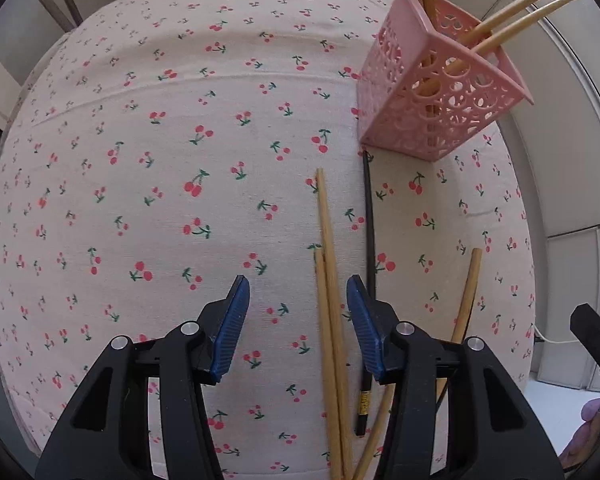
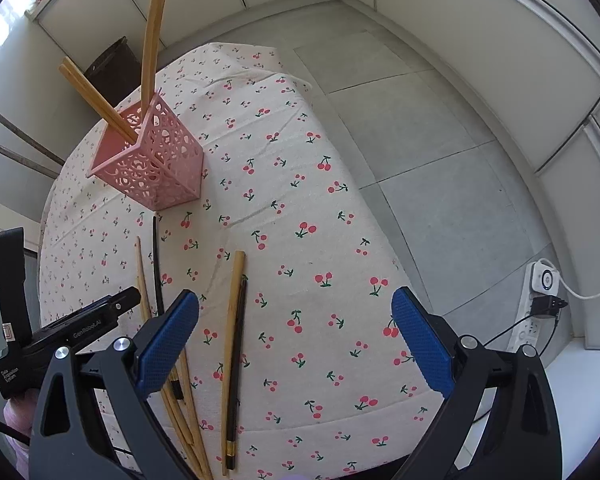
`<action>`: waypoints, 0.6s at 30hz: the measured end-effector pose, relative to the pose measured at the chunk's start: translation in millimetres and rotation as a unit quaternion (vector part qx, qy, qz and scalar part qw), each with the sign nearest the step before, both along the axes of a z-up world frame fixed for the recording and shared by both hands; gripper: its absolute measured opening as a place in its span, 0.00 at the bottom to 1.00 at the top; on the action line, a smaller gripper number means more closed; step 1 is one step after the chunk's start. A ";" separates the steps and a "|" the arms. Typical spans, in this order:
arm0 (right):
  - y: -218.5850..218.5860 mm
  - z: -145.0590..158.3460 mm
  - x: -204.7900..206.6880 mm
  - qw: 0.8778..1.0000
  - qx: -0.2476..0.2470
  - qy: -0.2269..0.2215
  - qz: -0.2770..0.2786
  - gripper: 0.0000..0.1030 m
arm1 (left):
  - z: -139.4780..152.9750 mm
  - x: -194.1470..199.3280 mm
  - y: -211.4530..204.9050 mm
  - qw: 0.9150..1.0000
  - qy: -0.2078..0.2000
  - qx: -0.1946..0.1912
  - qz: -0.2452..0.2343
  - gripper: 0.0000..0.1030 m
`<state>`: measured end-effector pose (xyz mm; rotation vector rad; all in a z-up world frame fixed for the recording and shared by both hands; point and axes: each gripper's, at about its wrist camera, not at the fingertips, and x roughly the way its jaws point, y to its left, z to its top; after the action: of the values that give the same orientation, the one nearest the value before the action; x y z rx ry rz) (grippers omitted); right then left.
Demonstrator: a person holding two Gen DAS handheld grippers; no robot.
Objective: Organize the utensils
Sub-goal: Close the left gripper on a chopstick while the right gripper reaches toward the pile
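- Left wrist view: the left gripper (image 1: 298, 304) is pointing steeply down at the cherry-print tablecloth (image 1: 160, 160), jaws standing at a middling gap and gripping nothing.
- 2 wooden chopsticks (image 1: 329, 300) are lying side by side between the blue pads (image 1: 230, 328), close to the right-hand pad. No contact between pad and wood is showing.
- Their long axis is running straight away from the claw, roughly in line with the fingers, so the jaws are closing across the shafts.
- 1 black chopstick (image 1: 369, 232) is lying just outside the right-hand pad, parallel to the pair. 1 further wooden chopstick (image 1: 466, 300) is lying farther to the right.
- The pink holder (image 1: 440, 92) is standing ahead and to the right of the claw, already carrying 4 wooden chopsticks (image 1: 520, 8).
- Right wrist view: the right gripper (image 2: 296, 332) is standing wide and is holding nothing.
- 1 wooden chopstick (image 2: 232, 340) and 1 black chopstick (image 2: 237, 360) are lying touching along their length between its pads, nearer the left-hand pad, axis running away from the claw.
- The left gripper (image 2: 112, 308) is showing at the left edge, over the other chopsticks.
- Judgement: the left hand is the nearer one to the wooden pair. The coming move is depending on the jaws catching both shafts without catching the black chopstick.
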<state>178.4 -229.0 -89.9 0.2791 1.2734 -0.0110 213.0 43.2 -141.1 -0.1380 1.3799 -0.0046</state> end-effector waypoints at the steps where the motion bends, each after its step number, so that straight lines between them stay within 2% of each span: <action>1: 0.9 -0.4 0.0 1.000 0.000 0.001 0.001 0.92 | -1.4 -0.6 -0.1 1.000 0.003 0.006 -0.001 0.45; 4: 3.0 -1.0 -0.3 1.000 -0.001 0.001 0.004 0.92 | -9.9 -1.6 -2.3 1.000 0.013 0.012 -0.005 0.40; 7: 1.9 -1.6 -0.5 1.000 0.000 0.002 0.003 0.92 | -14.5 -1.9 -8.4 1.000 0.012 0.021 -0.009 0.40; 9: 0.3 -2.4 0.0 1.000 0.000 0.002 -0.001 0.92 | -16.0 -2.3 -16.3 0.999 0.006 0.046 -0.018 0.35; 11: -0.5 -3.1 0.1 1.000 0.002 0.004 -0.003 0.92 | -17.7 -6.5 -30.9 0.998 -0.004 0.061 -0.033 0.22; 14: -0.2 -2.9 -0.2 1.000 0.007 0.003 -0.004 0.92 | -18.6 -10.3 -51.0 0.995 -0.017 0.077 -0.056 0.09; 16: 1.3 -2.1 -0.6 1.000 0.009 0.000 -0.005 0.92 | -19.0 -13.3 -58.0 0.994 -0.025 0.084 -0.066 0.06; 18: 3.0 -0.9 -1.0 1.000 0.020 -0.002 -0.006 0.91 | -22.8 -14.8 -70.1 0.995 -0.028 0.074 -0.066 0.04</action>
<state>177.4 -225.9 -90.8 0.3210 1.2690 0.0060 198.3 -27.0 -163.9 0.0765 1.3267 -0.0160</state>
